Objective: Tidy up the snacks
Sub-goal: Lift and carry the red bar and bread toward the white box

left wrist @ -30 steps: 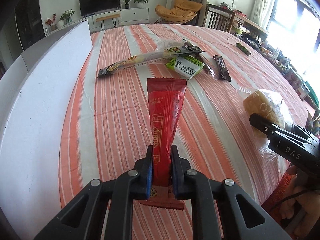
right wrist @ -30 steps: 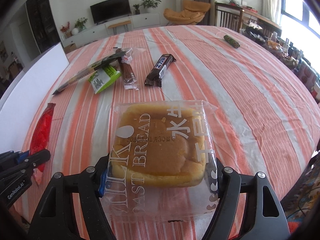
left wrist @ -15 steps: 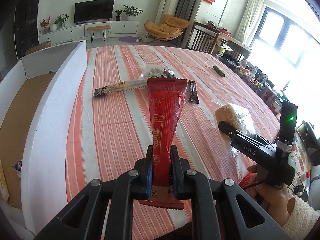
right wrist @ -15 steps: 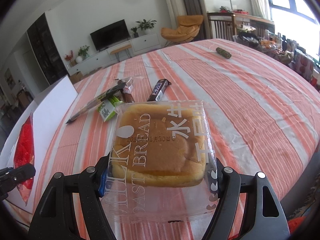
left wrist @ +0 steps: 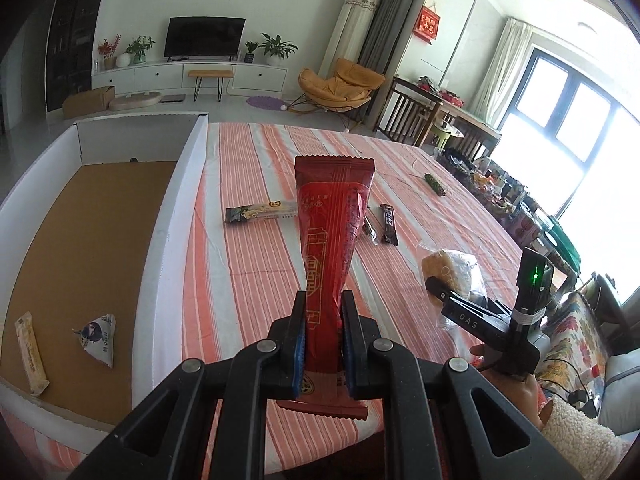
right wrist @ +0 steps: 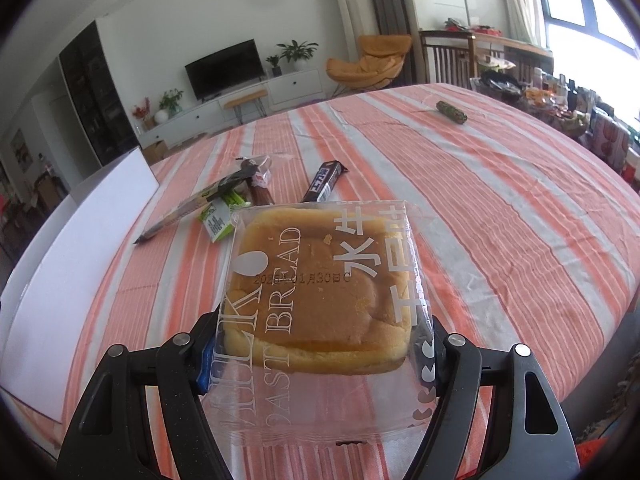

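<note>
Now the left claw [left wrist: 323,344] pinches a red snack packet [left wrist: 330,248] near its bottom end, holding it upright above the striped surface [left wrist: 256,264], just beside a white box [left wrist: 168,240] with two snacks inside. Meanwhile the right claw [right wrist: 320,354] grips a bagged bread [right wrist: 320,292] by its sides, clear of the surface

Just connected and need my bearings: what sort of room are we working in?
Most likely a home living and dining room: a television on a low white cabinet, an orange lounge chair, and a big table under a striped cloth.
</note>
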Demonstrator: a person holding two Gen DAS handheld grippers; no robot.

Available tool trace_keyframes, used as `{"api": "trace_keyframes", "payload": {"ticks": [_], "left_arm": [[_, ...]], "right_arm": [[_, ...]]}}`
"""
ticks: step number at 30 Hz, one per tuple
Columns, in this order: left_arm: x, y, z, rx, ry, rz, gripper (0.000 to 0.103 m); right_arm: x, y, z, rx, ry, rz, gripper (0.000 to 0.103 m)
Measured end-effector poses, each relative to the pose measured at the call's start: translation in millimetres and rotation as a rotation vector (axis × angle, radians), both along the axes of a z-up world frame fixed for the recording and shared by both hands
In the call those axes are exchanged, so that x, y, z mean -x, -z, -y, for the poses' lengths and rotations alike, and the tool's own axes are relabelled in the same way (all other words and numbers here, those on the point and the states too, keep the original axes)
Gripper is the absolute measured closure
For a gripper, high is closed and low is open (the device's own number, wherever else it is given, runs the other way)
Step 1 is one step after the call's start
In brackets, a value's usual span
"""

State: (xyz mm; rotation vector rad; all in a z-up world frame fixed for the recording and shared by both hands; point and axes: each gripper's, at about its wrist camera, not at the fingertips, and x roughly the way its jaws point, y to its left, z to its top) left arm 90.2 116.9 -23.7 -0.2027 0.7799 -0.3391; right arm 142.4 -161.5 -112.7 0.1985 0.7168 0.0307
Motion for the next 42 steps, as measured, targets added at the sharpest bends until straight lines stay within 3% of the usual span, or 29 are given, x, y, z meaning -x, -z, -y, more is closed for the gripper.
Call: {"api": "trace_keyframes", "payload": {"ticks": [9,13,15,19,25,29,32,36,42], "left_arm": [[1,-11,-40,0.047,-0.066,-0.002,0.089],[6,-25,-89,0.081,-0.168,0.022,0.089],[10,-31,-118,0.057,-0.240,0.039,0.089],[12,-22,-173,0.001,-0.373,0.017,0.089],[9,8,-221,-0.060,-0.496,-0.058,0.089],[16,20,-231,-0.045,-0.528,-0.081,0.089],[25,20,-229,-0.049,-0.526,-0.063,0.089],[29,20,-224,-0.032,-0.509,-0.054,0.089],[23,14,-200,-0.018,-0.440,-0.039,0.089]], "right_arm": [[2,-3,-3,0.017,-0.012,0.017,0.027],[5,-10,-7,0.036,-0.022,0.042,0.027],[5,-17,-18,0.070,-0.047,0.057,0.027],[6,-43,-61,0.071,-0.168,0.105,0.027],[7,-117,-179,-0.005,-0.498,0.179,0.029],[-12,-146,-238,-0.136,-0.645,0.085,0.031],[-30,-146,-229,-0.183,-0.635,-0.016,0.029],[-41,-121,-167,-0.043,-0.482,-0.103,0.024],[-48,-41,-95,0.165,-0.543,-0.321,0.024]]}}
